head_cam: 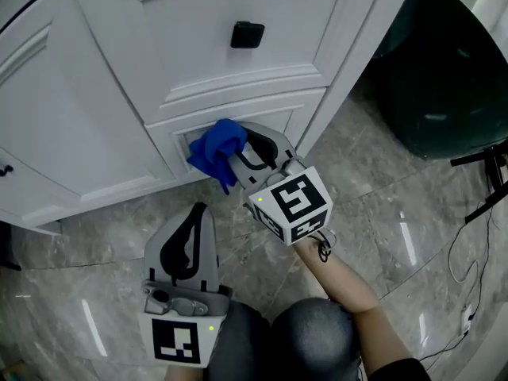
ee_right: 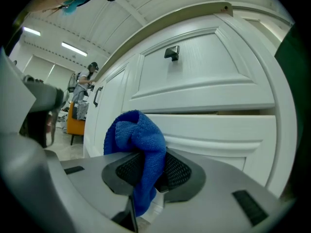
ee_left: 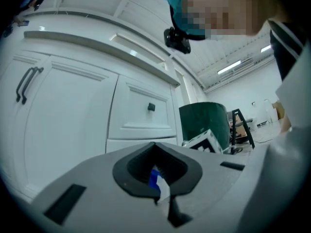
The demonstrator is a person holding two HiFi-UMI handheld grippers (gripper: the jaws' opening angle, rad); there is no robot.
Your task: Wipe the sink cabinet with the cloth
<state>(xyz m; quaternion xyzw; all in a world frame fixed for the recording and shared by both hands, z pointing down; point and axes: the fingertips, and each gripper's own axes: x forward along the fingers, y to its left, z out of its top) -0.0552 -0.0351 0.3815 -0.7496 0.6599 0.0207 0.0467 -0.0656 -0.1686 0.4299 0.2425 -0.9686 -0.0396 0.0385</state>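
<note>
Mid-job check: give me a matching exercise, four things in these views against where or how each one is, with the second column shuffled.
Things:
1. blue cloth
2. left hand-held gripper
3. black knob
4. dark green bin

Places or states:
A. on the upper drawer front
B. jaws together, nothing in them, held over the floor
C. standing on the floor to the right of the cabinet
D. clamped in the right hand-held gripper, at the lower drawer front

Pairs: 1-D, 2-B, 3-A, 4-C.

Fluffy terry cloth (ee_right: 137,141), smooth satin-painted sink cabinet (head_cam: 238,78), glossy veined marble floor (head_cam: 397,205).
</note>
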